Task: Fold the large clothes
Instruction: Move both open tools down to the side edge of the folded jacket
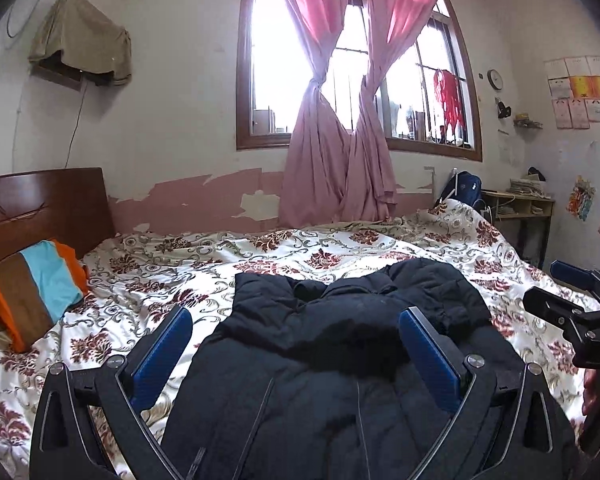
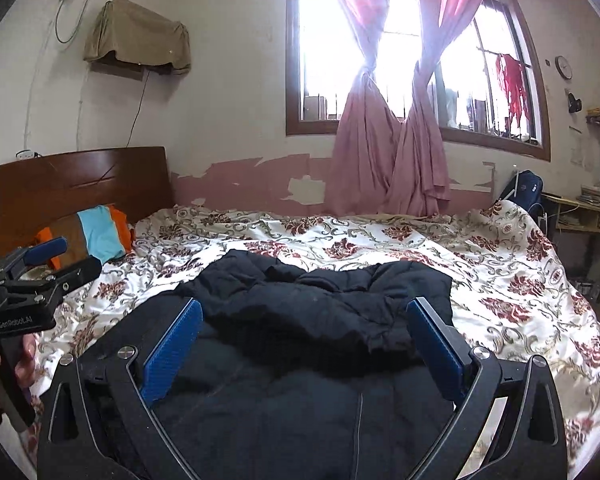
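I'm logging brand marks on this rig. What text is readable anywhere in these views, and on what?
"GenRobot.AI": white print on the black body of the left tool, seen in the right wrist view.
"DAS": cut-off letters on the black body of the right tool, seen in the left wrist view.
Paper sheets on the white wall: too small to read.
Round wall clock: numerals unreadable.

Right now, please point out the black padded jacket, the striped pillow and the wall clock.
black padded jacket (image 1: 340,320): left wrist view, on the folded upper part.
striped pillow (image 1: 40,280): left wrist view, on its brown stripe.
wall clock (image 2: 563,67): right wrist view, on its face.
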Motion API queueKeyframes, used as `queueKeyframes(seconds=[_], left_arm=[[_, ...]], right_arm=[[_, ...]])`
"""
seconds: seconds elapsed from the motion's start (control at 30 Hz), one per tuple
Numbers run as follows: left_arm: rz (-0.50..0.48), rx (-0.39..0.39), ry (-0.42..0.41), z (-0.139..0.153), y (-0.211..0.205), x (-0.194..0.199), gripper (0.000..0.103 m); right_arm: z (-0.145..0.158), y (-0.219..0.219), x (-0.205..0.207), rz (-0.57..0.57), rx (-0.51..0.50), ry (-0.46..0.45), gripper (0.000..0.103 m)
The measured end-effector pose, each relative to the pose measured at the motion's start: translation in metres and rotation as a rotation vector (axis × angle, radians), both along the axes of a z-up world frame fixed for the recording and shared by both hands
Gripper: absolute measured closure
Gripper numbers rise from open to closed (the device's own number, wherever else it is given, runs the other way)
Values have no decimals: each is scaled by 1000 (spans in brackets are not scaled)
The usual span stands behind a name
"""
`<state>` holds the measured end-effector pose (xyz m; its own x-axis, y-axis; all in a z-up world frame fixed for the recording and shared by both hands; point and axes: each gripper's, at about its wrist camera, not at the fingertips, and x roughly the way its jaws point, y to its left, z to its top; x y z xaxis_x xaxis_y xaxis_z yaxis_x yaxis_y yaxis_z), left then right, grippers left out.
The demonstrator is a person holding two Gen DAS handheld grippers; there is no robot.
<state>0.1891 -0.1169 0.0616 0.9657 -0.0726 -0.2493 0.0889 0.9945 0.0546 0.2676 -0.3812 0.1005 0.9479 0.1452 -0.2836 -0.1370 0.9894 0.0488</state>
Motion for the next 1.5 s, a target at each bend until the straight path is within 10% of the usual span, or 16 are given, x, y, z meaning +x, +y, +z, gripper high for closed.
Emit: queueKeyframes(seconds=[1.5], left_arm=[[8, 126, 239, -129, 38, -109, 0]], right_arm=[[-120, 11, -132, 22, -86, 227, 3]])
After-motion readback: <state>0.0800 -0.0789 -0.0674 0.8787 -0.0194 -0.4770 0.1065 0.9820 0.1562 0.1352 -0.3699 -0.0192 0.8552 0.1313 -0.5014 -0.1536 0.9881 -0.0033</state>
